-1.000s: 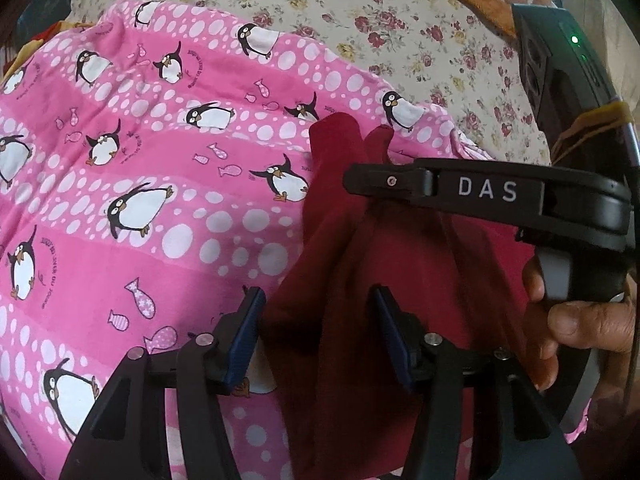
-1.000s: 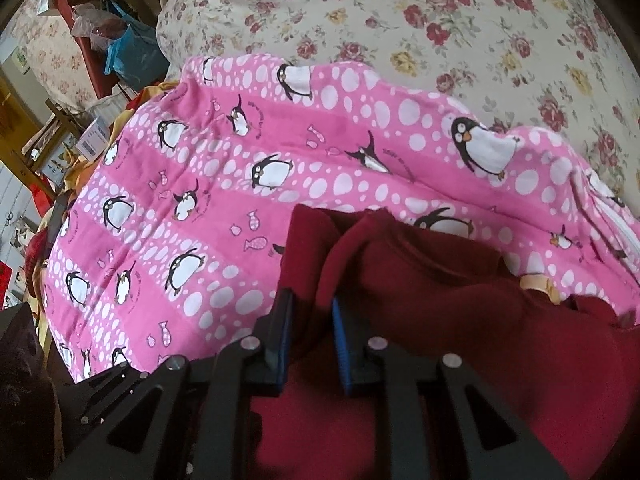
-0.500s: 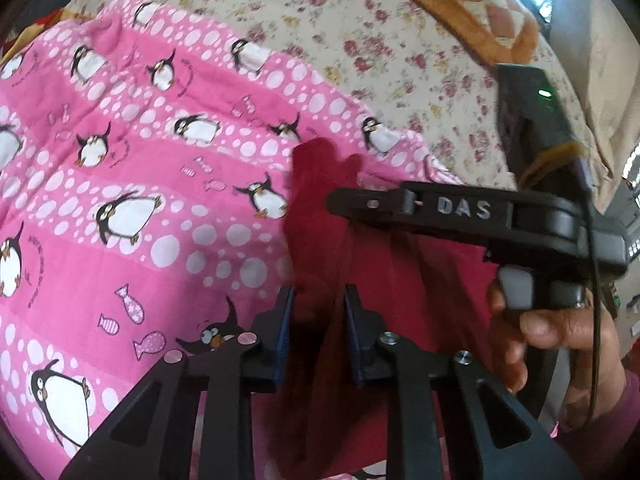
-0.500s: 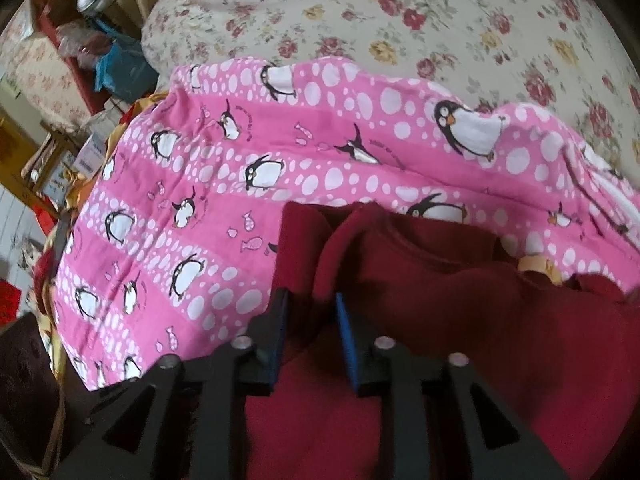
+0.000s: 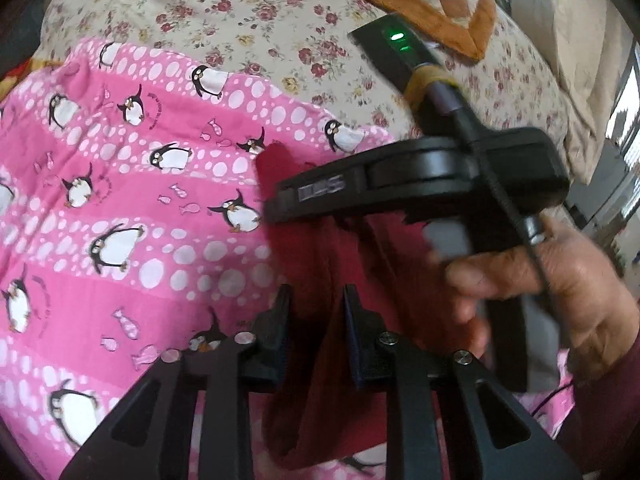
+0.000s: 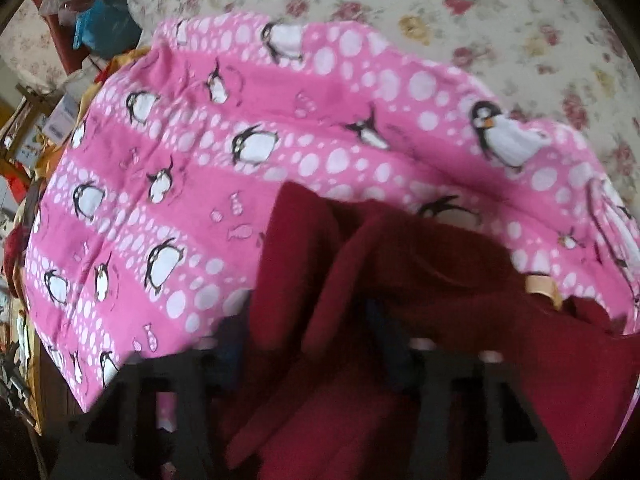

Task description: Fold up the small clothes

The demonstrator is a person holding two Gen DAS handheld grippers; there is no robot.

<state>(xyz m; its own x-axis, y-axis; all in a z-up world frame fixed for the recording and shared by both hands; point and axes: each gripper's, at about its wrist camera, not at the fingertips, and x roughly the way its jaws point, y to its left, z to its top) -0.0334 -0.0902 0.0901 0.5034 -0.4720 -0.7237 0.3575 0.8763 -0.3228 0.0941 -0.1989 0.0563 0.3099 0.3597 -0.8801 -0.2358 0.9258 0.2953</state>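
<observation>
The red garment (image 5: 320,272) lies bunched on the pink blanket (image 5: 120,208), and the blanket is spread over the bed (image 5: 240,12) with its flowery sheet. The blanket has white dots, penguins and little fish on it. In the right wrist view the red garment (image 6: 400,280) fills the near side, with thick folds standing up, and a small tan bit (image 6: 540,286) peeks out at its right edge. The blanket (image 6: 240,128) and the flowery sheet (image 6: 480,12) lie beyond it.

The left tool (image 5: 316,308) is closed tight on a fold of the red garment, with cloth pinched between its two fingers. The right tool (image 5: 280,204) reaches across in the left wrist view, black, held by a hand (image 5: 552,280) at the right side. A green light (image 5: 398,38) glows on its back part.

In its own view the right tool (image 6: 308,340) is blurry. Its fingers stand partly apart with a thick red fold between them, and I cannot tell if they press on it.
</observation>
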